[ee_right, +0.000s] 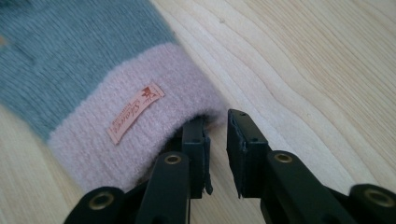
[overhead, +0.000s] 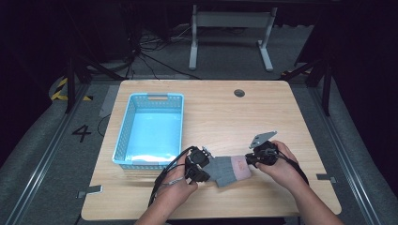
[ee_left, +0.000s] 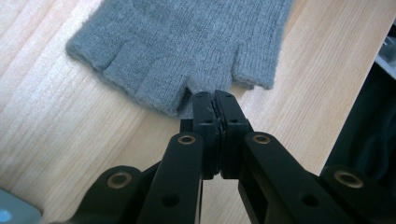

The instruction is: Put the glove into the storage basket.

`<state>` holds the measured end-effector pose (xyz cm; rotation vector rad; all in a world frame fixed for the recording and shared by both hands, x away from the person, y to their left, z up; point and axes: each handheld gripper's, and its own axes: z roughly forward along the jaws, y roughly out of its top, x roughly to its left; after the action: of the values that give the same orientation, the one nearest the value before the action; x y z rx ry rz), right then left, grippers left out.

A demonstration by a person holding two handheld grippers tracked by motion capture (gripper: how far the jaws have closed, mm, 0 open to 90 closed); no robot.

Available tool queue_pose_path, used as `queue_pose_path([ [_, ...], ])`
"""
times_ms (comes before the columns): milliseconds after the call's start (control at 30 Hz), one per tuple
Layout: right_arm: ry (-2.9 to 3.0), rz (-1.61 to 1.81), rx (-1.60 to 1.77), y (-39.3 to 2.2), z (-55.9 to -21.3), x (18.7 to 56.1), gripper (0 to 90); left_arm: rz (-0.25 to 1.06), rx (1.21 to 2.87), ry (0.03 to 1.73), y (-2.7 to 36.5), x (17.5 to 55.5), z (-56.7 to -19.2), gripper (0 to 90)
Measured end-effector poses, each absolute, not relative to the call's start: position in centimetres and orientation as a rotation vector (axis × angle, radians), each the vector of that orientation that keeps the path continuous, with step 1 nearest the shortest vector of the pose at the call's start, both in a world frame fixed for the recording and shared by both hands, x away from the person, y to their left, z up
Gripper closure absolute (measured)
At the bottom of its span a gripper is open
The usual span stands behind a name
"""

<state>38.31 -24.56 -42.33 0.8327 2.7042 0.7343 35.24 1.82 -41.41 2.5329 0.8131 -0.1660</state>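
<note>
Glove [overhead: 229, 169] flat on counter [overhead: 220, 117], near front edge, at 4 o'clock from blue basket [overhead: 150, 129]. Left tool [ee_left: 215, 100] pressed together, pinching glove's finger end. Right tool [ee_right: 217, 123] spread at pink cuff [ee_right: 140, 135], not gripping.

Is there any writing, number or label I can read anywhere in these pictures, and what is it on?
"4": painted in black on the grey floor, left of the table.
Small pink label on the glove's pink cuff: slanted script lettering, too small and blurred to read.
Yellow-and-black striped tape on the floor: a marking, no words.
</note>
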Motion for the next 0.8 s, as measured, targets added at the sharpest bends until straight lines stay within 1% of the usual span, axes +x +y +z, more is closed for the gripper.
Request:
queue_pose_path([
  [133, 2.686, 0.725, 0.837, -25.0, -42.2, 38.2, 75.6, -0.168, 2.540, 0.822, 1.8, 35.1, -41.1, 85.8],
  [233, 2.682, 0.735, 0.830, -25.2, -42.1, 38.1, 75.4, -0.164, 2.541, 0.832, 1.8, 35.1, -40.7, 77.0],
  [333, 2.666, 0.747, 0.845, -25.7, -41.6, 37.7, 74.9, -0.140, 2.510, 0.818, 1.9, 35.1, -39.9, 73.5],
  [433, 2.657, 0.757, 0.859, -26.2, -41.2, 37.3, 73.9, -0.118, 2.481, 0.813, 1.9, 35.1, -39.5, 67.8],
  [467, 2.650, 0.764, 0.863, -26.4, -41.1, 37.2, 73.6, -0.118, 2.481, 0.813, 1.9, 35.1, -39.5, 67.0],
  [533, 2.639, 0.774, 0.880, -26.7, -40.8, 37.1, 71.5, -0.070, 2.435, 0.787, 1.8, 35.0, -38.7, 68.5],
  [567, 2.639, 0.774, 0.880, -26.7, -40.8, 37.1, 71.5, -0.070, 2.435, 0.787, 1.8, 35.0, -38.7, 69.0],
  [600, 2.629, 0.784, 0.892, -27.2, -40.5, 36.9, 69.8, -0.044, 2.395, 0.777, 1.9, 34.8, -38.2, 69.4],
  [733, 2.623, 0.791, 0.910, -27.8, -40.2, 36.6, 67.6, -0.016, 2.362, 0.787, 1.9, 34.8, -37.7, 69.3],
  [800, 2.609, 0.805, 0.940, -28.5, -39.8, 36.2, 65.3, 0.012, 2.345, 0.787, 1.7, 35.1, -37.5, 66.6],
])
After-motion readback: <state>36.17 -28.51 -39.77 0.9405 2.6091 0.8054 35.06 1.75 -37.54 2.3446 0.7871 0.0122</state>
